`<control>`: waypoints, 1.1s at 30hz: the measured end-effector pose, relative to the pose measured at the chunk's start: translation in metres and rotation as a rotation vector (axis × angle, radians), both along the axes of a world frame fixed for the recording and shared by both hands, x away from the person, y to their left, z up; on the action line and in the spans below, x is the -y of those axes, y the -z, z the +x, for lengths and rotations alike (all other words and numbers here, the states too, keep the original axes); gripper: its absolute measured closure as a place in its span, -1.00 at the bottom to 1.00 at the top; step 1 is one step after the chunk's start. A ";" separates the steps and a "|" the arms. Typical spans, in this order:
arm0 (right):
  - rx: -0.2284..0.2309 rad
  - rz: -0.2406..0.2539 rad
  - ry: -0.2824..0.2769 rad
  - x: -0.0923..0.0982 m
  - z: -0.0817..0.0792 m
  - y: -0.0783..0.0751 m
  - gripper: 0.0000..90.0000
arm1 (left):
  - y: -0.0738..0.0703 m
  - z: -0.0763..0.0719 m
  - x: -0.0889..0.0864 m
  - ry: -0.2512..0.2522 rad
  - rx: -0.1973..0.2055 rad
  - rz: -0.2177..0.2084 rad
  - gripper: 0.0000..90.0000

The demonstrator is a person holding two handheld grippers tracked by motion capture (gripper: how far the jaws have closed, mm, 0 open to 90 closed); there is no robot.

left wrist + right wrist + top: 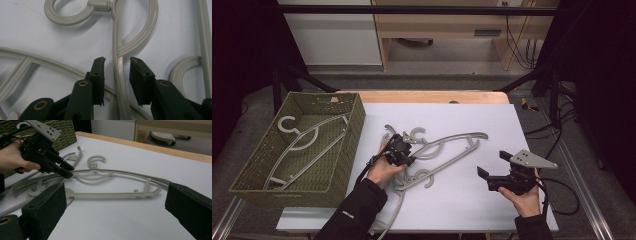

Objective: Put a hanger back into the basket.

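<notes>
left hand-held gripper [116,75] jaws astride hanger [120,75], hanger ends cropped

Black sleeves [357,210]; black tools, brass rivets [83,83].

Grey floor [432,80], pale wood desk [437,25] w/ white cabinet [332,35] behind table, black frame bars [412,10], dim surroundings.
</notes>
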State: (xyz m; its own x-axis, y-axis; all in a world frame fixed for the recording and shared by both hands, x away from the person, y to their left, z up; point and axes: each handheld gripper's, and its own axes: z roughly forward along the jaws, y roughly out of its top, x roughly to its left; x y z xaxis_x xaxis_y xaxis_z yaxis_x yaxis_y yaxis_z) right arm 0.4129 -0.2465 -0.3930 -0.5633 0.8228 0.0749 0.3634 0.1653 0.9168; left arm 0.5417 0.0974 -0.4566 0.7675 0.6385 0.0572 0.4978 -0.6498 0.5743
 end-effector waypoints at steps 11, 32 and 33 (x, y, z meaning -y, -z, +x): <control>0.000 0.001 -0.001 0.000 0.000 0.000 -0.91 | 0.000 0.003 0.011 -0.035 -0.062 0.055 0.77; -0.008 0.002 -0.001 0.001 0.000 0.001 -0.90 | -0.029 -0.014 -0.005 -0.061 0.011 -0.050 0.82; -0.009 0.003 0.000 0.002 0.000 0.001 -0.90 | -0.031 -0.015 -0.006 -0.063 0.019 -0.055 0.82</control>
State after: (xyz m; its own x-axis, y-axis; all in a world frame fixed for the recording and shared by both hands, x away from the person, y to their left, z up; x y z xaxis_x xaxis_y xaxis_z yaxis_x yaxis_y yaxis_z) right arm 0.4132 -0.2482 -0.3935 -0.5627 0.8226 0.0823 0.3715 0.1627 0.9141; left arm 0.5262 0.1036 -0.4251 0.7251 0.6878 0.0348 0.5255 -0.5852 0.6176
